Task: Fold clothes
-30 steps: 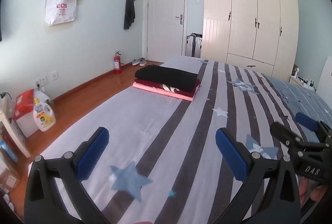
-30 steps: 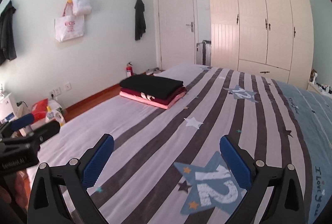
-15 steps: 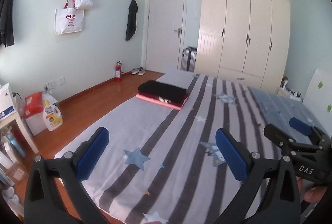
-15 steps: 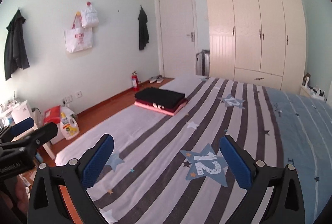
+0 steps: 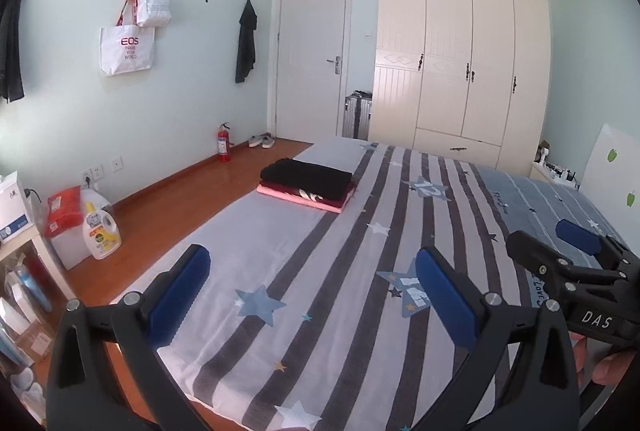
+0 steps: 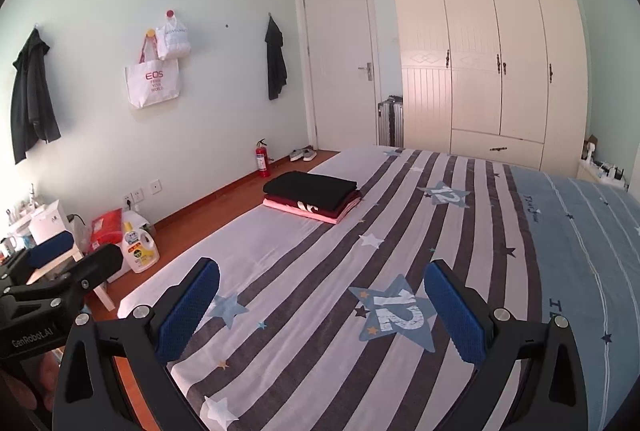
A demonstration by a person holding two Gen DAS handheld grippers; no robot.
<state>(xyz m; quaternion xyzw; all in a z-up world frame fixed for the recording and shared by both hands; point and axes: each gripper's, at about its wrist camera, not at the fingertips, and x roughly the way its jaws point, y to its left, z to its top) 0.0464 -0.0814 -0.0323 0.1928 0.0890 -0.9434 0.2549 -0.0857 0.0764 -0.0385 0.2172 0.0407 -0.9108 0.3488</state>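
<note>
A stack of folded clothes (image 5: pixel 310 187), black on top, dark red in the middle and pink at the bottom, lies on the far left part of the striped bed (image 5: pixel 400 239). The same stack (image 6: pixel 314 200) shows in the right wrist view. My left gripper (image 5: pixel 312 293) is open and holds nothing, raised over the near end of the bed, far from the stack. My right gripper (image 6: pixel 322 305) is also open and holds nothing, beside it on the right; it appears in the left wrist view (image 5: pixel 560 245). The left gripper appears at the left edge of the right wrist view (image 6: pixel 60 263).
A wooden floor strip (image 5: pixel 172 207) runs left of the bed, with a detergent bottle (image 5: pixel 100 231), a red bag (image 5: pixel 62 207) and a fire extinguisher (image 5: pixel 223 144). A cream wardrobe (image 5: pixel 460 71), a white door (image 5: pixel 312 55) and a suitcase (image 5: pixel 357 115) stand at the back. Bags and jackets hang on the left wall.
Both grippers have pulled back and risen away from the bed; the folded stack looks smaller and farther, and more of the floor and room is in view. Both stay open.
</note>
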